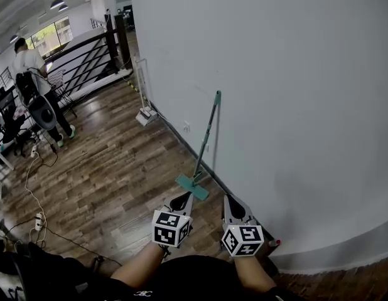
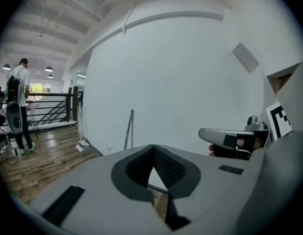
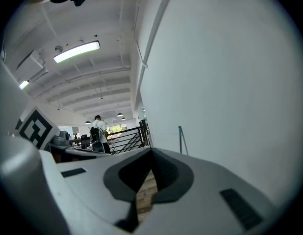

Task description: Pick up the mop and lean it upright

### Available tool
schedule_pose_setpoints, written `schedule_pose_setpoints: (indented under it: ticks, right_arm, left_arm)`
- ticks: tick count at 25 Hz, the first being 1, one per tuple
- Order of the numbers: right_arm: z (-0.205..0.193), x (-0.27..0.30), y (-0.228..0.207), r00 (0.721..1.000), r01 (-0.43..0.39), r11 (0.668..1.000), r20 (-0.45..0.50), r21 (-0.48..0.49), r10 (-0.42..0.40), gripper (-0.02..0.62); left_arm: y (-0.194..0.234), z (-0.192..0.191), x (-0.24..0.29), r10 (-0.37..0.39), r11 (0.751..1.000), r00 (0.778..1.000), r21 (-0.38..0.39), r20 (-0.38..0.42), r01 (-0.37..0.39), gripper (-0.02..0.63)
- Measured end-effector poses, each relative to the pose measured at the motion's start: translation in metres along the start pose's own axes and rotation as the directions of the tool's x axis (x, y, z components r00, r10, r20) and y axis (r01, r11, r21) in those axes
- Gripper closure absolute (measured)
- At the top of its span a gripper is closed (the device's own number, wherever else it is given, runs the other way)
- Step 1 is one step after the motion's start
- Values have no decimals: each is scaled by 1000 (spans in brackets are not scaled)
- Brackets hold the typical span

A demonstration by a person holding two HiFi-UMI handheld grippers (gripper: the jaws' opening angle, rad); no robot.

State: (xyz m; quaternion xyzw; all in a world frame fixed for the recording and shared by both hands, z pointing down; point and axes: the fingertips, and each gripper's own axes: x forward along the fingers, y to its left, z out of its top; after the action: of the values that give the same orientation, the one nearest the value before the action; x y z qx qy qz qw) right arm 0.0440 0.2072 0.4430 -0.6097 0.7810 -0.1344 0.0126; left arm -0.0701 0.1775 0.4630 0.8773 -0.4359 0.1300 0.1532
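Far to the left, a person [image 1: 31,74] is seen by the railing [image 1: 87,54], with open wooden floor [image 1: 106,174] lying between. The left gripper [image 1: 181,200] is held shut and empty, which is judged fitting, since the mop [image 1: 206,137] is already leant upright, handle against the wall [image 1: 294,74]. The right gripper [image 1: 235,209], closed on nothing, is kept near that wall.

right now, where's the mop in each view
head view: mop near centre, leaning upright on the white wall
left gripper view: mop left of centre, against that wall
right gripper view: mop right of centre, a thin pole
shared landmark: person in white shirt by the railing, left of the mop everywhere
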Motion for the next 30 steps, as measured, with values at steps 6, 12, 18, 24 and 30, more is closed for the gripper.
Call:
schedule_pose_setpoints:
  ticks: [6,12,18,24,30]
  right_arm:
    - [3,-2,-17,998,-59,998,-24,-7,59,583]
    - [-2,4,-30,996,-81,997,-35,18,81,583]
    - [-15,26,-44,995,-74,997,-70,24,75,583]
    - [-18,74,-50,996,-31,999,-89,17,33,583]
    - [1,154,-41,997,-5,1000,-75,-28,3,583]
  left_arm:
    - [-24,-4,13,25,1000,1000,2,-15,-25,609]
    - [-31,-12,25,41,999,998,3,-43,-41,609]
    - [-19,-16,55,29,999,998,-17,-57,-30,609]
    - [13,-14,90,-23,1000,997,-16,-76,22,609]
    - [81,20,143,-78,997,995,-30,-59,76,609]
